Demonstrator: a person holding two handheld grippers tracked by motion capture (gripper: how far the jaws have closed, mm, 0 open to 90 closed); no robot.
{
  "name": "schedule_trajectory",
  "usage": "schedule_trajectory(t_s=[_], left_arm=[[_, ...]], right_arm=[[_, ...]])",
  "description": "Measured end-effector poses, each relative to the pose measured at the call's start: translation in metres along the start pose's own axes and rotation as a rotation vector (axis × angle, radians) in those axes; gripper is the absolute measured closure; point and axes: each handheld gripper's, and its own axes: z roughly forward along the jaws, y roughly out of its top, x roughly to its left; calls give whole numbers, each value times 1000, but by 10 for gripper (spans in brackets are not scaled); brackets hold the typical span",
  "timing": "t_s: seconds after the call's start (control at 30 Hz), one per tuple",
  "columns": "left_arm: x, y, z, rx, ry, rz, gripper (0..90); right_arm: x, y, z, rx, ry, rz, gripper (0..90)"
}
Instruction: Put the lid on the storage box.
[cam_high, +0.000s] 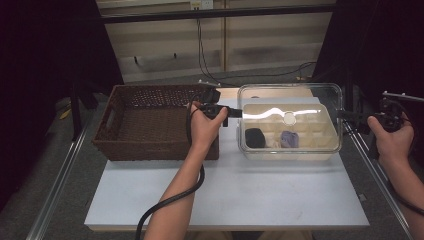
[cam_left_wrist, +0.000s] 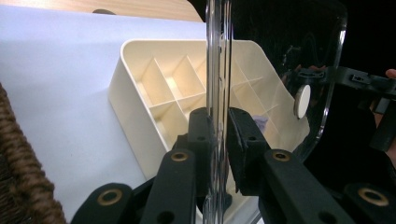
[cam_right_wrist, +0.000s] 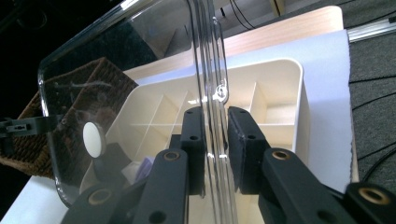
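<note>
A clear plastic lid (cam_high: 290, 92) with a small white round knob (cam_high: 289, 118) hangs level just over a cream divided organiser box (cam_high: 325, 145) on the white table. My left gripper (cam_high: 235, 114) is shut on the lid's left edge and my right gripper (cam_high: 345, 116) on its right edge. In the left gripper view both pads of the left gripper (cam_left_wrist: 218, 135) press the lid's rim (cam_left_wrist: 218, 70), above the box (cam_left_wrist: 140, 93). The right gripper (cam_right_wrist: 215, 135) clamps the rim (cam_right_wrist: 205, 56) the same way. A black item (cam_high: 254, 137) and a purple item (cam_high: 289, 138) lie in the box's front compartments.
A dark brown wicker basket (cam_high: 107, 142) stands at the table's left, close to the left hand. The white table top (cam_high: 230, 195) stretches toward the near edge. Cables run along the floor behind the table, and metal rails flank both sides.
</note>
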Motion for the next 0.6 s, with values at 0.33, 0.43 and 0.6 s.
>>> schedule_trajectory(t_s=[0.33, 0.43, 0.6], left_arm=[[0, 7, 10, 7, 2, -6, 799], [0, 10, 13, 6, 6, -10, 799], [2, 10, 18, 11, 7, -17, 799]], right_arm=[[-6, 5, 1, -1, -17, 7, 779], [-9, 6, 2, -6, -19, 17, 779], [-11, 8, 4, -6, -26, 23, 778]])
